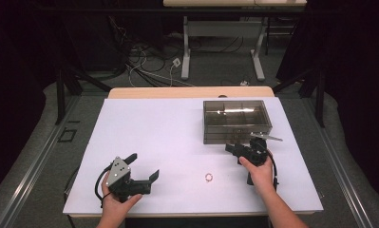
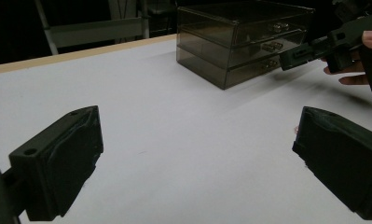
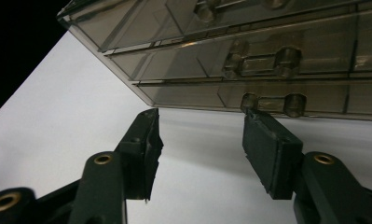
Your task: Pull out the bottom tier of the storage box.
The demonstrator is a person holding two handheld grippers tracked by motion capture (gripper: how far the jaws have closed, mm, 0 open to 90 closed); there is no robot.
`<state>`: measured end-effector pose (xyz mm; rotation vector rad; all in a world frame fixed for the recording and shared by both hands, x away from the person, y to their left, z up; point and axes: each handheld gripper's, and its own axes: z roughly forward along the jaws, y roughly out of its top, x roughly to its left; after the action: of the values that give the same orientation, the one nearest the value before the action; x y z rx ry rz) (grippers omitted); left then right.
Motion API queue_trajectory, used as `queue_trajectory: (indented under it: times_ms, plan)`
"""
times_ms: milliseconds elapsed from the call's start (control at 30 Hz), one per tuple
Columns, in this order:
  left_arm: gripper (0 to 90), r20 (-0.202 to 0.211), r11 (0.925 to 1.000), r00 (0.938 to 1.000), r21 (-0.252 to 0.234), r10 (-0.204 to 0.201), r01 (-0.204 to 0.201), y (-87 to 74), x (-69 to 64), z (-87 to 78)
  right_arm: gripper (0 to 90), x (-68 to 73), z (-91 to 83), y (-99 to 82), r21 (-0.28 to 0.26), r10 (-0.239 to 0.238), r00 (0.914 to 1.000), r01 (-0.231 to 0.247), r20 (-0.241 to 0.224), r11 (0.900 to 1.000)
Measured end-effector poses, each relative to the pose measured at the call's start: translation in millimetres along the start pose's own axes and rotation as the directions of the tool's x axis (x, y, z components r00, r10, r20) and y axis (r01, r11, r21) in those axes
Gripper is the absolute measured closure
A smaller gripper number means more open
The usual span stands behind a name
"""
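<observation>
White table top in dark room, cables on floor behind. Smoky clear drawer box stands at far right of table, three drawers stacked, handles facing person. Right gripper just before box front, low, aimed at bottom drawer – jaws apart, nothing between them, one tip close by bottom drawer handle, touching or not unclear. Left gripper rests near left front edge, jaws wide apart, empty. Small ring lies on table between both hands – well apart from box.
</observation>
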<state>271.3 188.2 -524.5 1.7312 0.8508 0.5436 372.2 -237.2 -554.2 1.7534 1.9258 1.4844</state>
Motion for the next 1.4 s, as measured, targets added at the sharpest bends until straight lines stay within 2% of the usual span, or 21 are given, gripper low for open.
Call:
queue_trajectory:
  times_ms: [33,233,333,400,433,567,633,800,833,867,900,933,967,1000,1033,1067,1100,1233,1267,1300,1400]
  plan:
    - [1.4,-0.001,1.0,1.0,0.0,0.0,0.0,0.0,0.0,0.0,48.2,0.0,0.1,0.2,0.001,0.019,0.9998,-0.019,0.001,0.9998]
    - [1.4,-0.003,1.0,1.0,0.002,0.0,0.0,-0.2,-0.6,0.1,52.8,-1.7,-1.7,1.2,0.007,0.043,0.9986,-0.043,0.032,0.999]
    - [1.4,-0.004,1.0,1.0,0.003,-0.001,0.001,-0.4,-0.5,-0.3,54.5,-3.7,0.3,1.1,-0.016,0.068,0.9972,-0.068,0.03,0.9976]
    - [1.4,-0.008,1.0,1.0,0.005,0.0,0.001,-0.6,-0.2,-1.1,55.1,-4.8,-0.5,2.0,0.011,0.076,0.9964,-0.077,0.038,0.997]
    - [1.4,-0.009,1.0,1.0,0.005,0.0,0.0,-0.7,0.1,-1.5,56.0,-5.6,1.0,1.5,-0.005,0.088,0.9955,-0.088,0.034,0.9961]
    - [1.4,-0.017,1.0,0.9999,0.007,-0.001,0.001,-1.3,0.7,-3.3,57.4,-8.1,3.6,2.2,0.019,0.107,0.9934,-0.108,0.042,0.994]
    - [1.4,-0.02,1.0,0.9998,0.009,0.003,-0.003,-1.4,0.9,-4.4,57.7,-10.0,6.5,1.7,0.008,0.136,0.9902,-0.137,0.029,0.9906]
    - [1.4,-0.03,1.0,0.9995,0.006,-0.005,0.005,-2.3,1.1,-6.5,60.0,-17.9,8.3,2.8,0.038,0.2,0.9797,-0.2,0.018,0.979]
    - [1.4,-0.031,1.0,0.9995,0.002,-0.01,0.01,-2.4,1.2,-6.6,60.3,-18.6,10.4,2.1,0.017,0.221,0.9751,-0.221,0.014,0.975]
    - [1.4,-0.032,0.9999,0.9994,0.001,-0.011,0.011,-2.5,1.3,-6.9,61.0,-20.0,9.7,2.8,0.043,0.232,0.9726,-0.233,0.015,0.9716]
    - [1.4,-0.033,0.9999,0.9994,0.002,-0.011,0.011,-2.5,1.5,-7.3,61.5,-21.7,11.0,1.9,0.033,0.24,0.9707,-0.24,0.01,0.9701]
    - [1.4,-0.034,0.9999,0.9994,0.002,-0.011,0.011,-2.6,1.5,-7.5,61.7,-23.2,10.2,2.3,0.063,0.249,0.9685,-0.249,0.007,0.9665]
    - [1.4,-0.035,0.9999,0.9993,0.002,-0.011,0.011,-2.7,1.6,-7.6,61.8,-24.6,12.9,1.3,0.037,0.256,0.9668,-0.255,-0.005,0.9662]
    - [1.4,-0.036,0.9999,0.9993,0.004,-0.009,0.009,-2.8,1.7,-7.7,62.2,-24.9,11.5,2.2,0.069,0.272,0.9624,-0.271,0.002,0.96]
    - [1.4,-0.037,0.9999,0.9993,0.004,-0.01,0.01,-2.9,1.7,-7.8,62.6,-24.9,13.4,1.8,0.052,0.286,0.9583,-0.285,-0.001,0.9571]
    - [1.4,-0.038,0.9999,0.9992,0.004,-0.01,0.01,-2.9,1.6,-7.8,62.8,-26.5,13.5,2.1,0.068,0.279,0.9602,-0.278,-0.011,0.9583]
    - [1.4,-0.039,1.0,0.9992,0.003,-0.009,0.009,-2.9,1.5,-8.0,63.1,-26.2,13.4,2.2,0.073,0.288,0.9576,-0.287,-0.003,0.9551]
    - [1.4,-0.039,0.9999,0.9992,0.004,-0.012,0.013,-3.3,1.2,-8.4,64.2,-27.4,16.3,1.2,0.06,0.291,0.9567,-0.29,-0.008,0.9551]
    - [1.4,-0.04,0.9999,0.9991,0.004,-0.013,0.013,-3.4,1.3,-8.3,64.5,-26.1,17.5,0.9,0.048,0.308,0.9513,-0.308,-0.006,0.9504]
    - [1.4,-0.04,0.9999,0.9991,0.005,-0.012,0.013,-3.4,1.3,-8.3,64.6,-28.0,16.5,1.6,0.075,0.295,0.9554,-0.294,-0.012,0.953]
    - [1.4,-0.042,0.9999,0.999,0.005,-0.014,0.014,-3.7,1.4,-8.4,66.7,-28.0,17.3,1.5,0.07,0.302,0.9532,-0.301,-0.001,0.9509]
